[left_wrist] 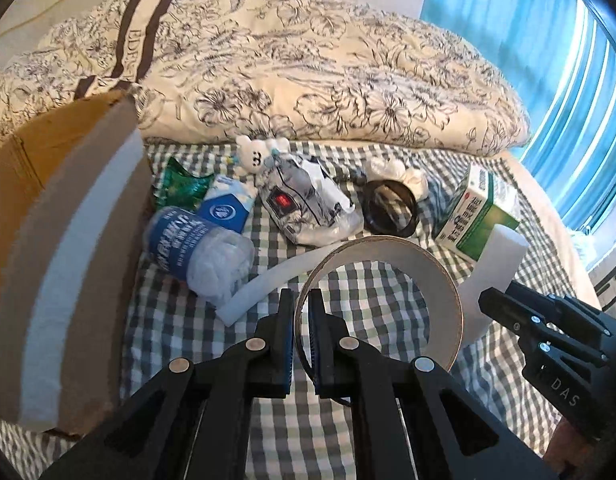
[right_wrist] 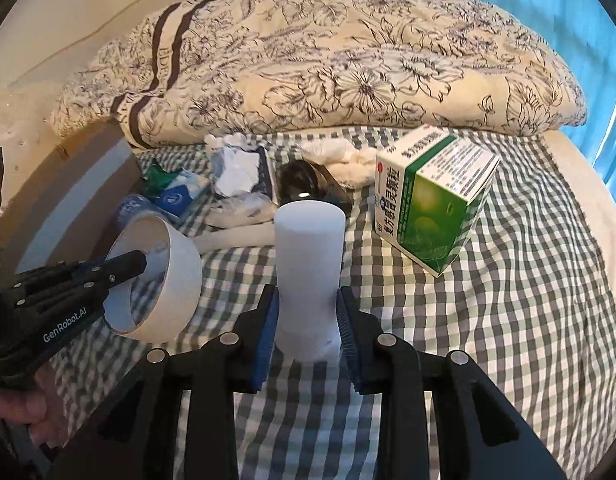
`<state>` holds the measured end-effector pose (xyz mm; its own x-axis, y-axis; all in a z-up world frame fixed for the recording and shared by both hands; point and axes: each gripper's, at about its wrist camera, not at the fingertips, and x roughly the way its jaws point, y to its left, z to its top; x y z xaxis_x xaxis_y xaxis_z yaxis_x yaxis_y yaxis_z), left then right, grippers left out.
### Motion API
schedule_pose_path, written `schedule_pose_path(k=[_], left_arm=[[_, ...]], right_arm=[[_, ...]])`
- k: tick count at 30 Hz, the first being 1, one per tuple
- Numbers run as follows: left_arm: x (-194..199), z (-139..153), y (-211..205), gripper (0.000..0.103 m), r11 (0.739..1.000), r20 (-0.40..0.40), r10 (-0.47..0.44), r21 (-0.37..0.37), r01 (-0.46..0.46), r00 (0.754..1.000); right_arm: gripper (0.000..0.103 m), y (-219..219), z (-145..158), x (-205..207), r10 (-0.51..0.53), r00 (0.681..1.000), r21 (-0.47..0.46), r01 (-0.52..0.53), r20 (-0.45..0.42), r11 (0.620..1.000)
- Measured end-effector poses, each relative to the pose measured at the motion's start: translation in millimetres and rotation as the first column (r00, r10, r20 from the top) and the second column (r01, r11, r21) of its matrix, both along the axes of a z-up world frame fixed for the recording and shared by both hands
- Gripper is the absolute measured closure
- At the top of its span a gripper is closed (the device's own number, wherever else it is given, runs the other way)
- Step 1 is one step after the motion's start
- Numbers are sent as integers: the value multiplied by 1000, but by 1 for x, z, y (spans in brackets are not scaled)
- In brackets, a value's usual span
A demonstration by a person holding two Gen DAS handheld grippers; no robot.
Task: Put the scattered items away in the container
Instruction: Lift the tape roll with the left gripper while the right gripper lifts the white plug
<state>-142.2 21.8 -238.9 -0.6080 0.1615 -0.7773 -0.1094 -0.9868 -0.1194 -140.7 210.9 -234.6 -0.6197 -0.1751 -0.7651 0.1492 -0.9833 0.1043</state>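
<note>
In the left wrist view my left gripper is shut on the wall of a white tape roll, one finger inside the ring and one outside, lifted above the checked bedsheet. The right wrist view shows that roll at left, hanging from the left gripper. My right gripper is shut on a white foam block that stands up between the pads. In the left wrist view the right gripper and foam block sit at right. A cardboard box stands at left.
On the sheet lie a crushed water bottle, a blue-white pack, a green wrapper, a bear toy, a crumpled bag, a black ring, a green medicine box and a white foam strip. A floral quilt lies behind.
</note>
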Motion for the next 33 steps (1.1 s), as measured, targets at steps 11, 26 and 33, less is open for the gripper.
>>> schedule_pose_path(k=[11,26,33], left_arm=[[25,32,-18,96,999,-44,33,4,-33,998],[37,58,-42,96,998,-98,67,6,-67,993],[34,88,-67,96,995,-153,101,27,-98,983]], right_arm=[[103,-10,29,30,16,999,-3,-16,-47,1000],[38,-21,-20,9,20,999,6,-21,29,1000],[38,-33,-51,-23,38,998,78,-42,53,996]])
